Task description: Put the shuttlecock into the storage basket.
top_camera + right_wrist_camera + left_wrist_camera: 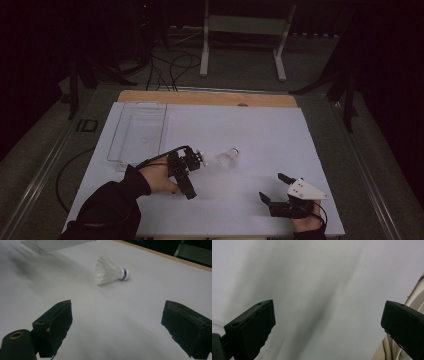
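On the white table [155, 290], a feathered shuttlecock [110, 271] lies sideways, blue-banded cork.

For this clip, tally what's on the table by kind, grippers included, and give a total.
Shuttlecock: 1
Clear plastic tray: 1
Grippers: 2, left gripper and right gripper, both open with nothing between the jaws
Total: 4
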`<state>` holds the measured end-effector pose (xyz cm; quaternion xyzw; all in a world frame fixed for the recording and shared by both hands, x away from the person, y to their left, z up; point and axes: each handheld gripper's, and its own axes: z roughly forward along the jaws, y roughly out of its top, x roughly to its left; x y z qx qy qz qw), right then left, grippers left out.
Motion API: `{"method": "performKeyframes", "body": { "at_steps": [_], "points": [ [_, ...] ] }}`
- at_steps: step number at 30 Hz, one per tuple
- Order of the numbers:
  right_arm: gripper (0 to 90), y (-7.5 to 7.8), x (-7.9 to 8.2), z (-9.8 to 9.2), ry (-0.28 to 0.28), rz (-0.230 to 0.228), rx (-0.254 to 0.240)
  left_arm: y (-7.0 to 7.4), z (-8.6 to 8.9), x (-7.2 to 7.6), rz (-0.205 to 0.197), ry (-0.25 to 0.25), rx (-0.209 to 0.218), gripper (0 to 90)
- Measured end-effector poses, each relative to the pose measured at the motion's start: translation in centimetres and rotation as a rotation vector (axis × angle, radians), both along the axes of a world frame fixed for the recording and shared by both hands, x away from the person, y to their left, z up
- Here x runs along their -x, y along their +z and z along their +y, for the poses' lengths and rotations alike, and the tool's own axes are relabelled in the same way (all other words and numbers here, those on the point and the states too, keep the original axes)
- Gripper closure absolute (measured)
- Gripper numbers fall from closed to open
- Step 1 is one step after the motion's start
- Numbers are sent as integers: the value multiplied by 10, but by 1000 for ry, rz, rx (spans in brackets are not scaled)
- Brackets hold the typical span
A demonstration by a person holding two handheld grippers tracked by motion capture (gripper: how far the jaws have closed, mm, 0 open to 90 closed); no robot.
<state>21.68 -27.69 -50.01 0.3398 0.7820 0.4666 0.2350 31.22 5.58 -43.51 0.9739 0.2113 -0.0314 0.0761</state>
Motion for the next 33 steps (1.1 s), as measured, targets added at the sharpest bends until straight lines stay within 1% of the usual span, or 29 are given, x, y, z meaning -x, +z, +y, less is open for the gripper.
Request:
{"method": "performKeyframes", "body": {
  "at_steps": [2, 4, 6, 7, 8, 10, 11, 14, 16, 19, 21, 22, 24, 28, 30, 33],
  "points": [
    [99, 0, 0, 0, 0, -1, -1, 2, -3, -3, 12, -1, 12, 1],
    [99, 0, 0, 0, 0, -3, -1, 3, -6, -5, 2, 4, 7, 1],
    [99, 0, 0, 0, -2, -1, -3, 3, -6, -5, 2, 4, 7, 1],
    [99, 0, 0, 0, -2, -1, -3, 4, -10, -9, 5, 6, 12, 1],
    [99, 0, 0, -1, -2, 0, -2, 3, -11, -10, 3, 5, 7, 1],
    [99, 0, 0, 0, 0, -1, -1, 3, -13, -13, 14, 16, 18, 1],
    [99, 0, 0, 0, -1, -1, -1, 3, -14, -15, 16, 14, 16, 1],
    [99, 0, 0, 0, 0, 0, -3, 4, -17, -20, 22, 33, 29, 1],
    [99, 0, 0, 0, 0, 0, -4, 4, -19, -23, 18, 34, 25, 1],
    [99, 0, 0, 0, 1, -1, -3, 4, -22, -27, 23, 41, 33, 1],
    [99, 0, 0, 0, 1, 0, -3, 4, -24, -30, 36, 47, 46, 1],
    [100, 0, 0, 0, 1, 0, -4, 4, -25, -31, 34, 51, 45, 1],
    [100, 0, 0, 0, 2, -1, -4, 4, -28, -34, 50, 55, 59, 1],
    [100, 0, 0, 0, 4, -2, -3, 4, -33, -39, 62, 60, 81, 2],
    [99, 0, 0, 0, 4, -2, -3, 4, -35, -42, 63, 69, 92, 8],
    [99, 0, 0, 0, 4, -2, -4, 4, -37, -47, 75, 88, 112, 11]
  ]
}}
